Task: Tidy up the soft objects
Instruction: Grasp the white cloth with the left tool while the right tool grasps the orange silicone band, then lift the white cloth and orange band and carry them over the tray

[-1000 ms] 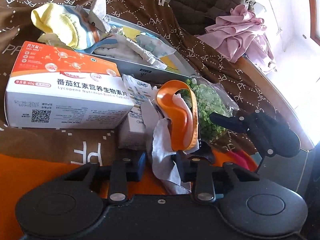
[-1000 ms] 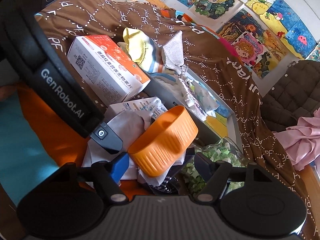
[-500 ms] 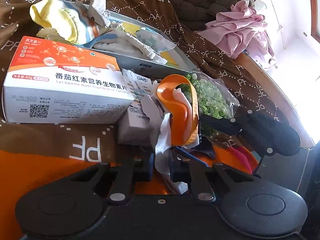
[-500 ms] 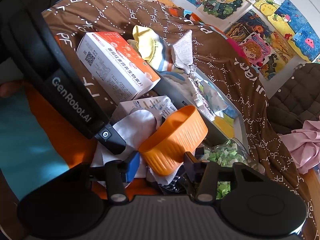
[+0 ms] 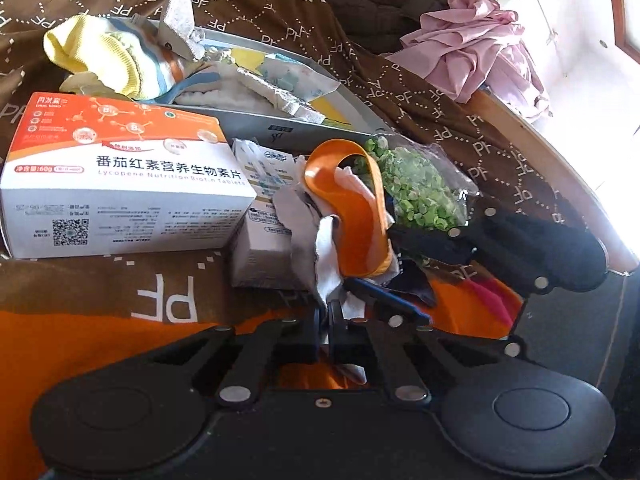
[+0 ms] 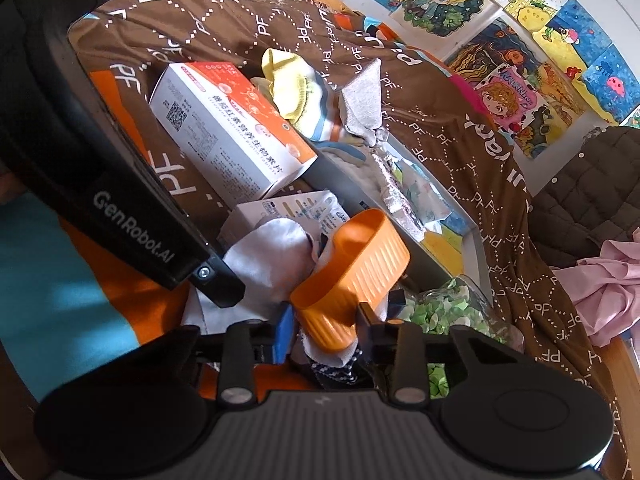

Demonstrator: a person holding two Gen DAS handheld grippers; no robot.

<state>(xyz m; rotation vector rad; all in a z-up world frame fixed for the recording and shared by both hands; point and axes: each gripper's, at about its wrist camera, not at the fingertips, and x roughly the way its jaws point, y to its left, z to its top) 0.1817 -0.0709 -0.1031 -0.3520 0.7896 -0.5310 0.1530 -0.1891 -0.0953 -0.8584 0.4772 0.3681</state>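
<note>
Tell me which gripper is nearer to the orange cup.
Right. The right gripper has its jaws closing around the orange cup, which sits between them. The left gripper is shut on the white cloth just below the cup.

Left claw (image 5: 325, 322) is clamped tight, both tilted downward, while right claw (image 6: 326, 330) jaws are closing.

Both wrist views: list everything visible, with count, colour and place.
supplement box: 1, orange and white, left on bedspread
small box: 1, white, beside it
orange cup: 1, between right fingers
white cloth: 1, pinched by left gripper
green bag: 1, clear, right of cup
tray: 1, grey, behind boxes
yellow sock: 1, striped, tray's left end
pink garment: 1, far right
bedspread: 1, brown
drawings: several, wall
left gripper: black, shut
right gripper: black, closing round cup
</note>
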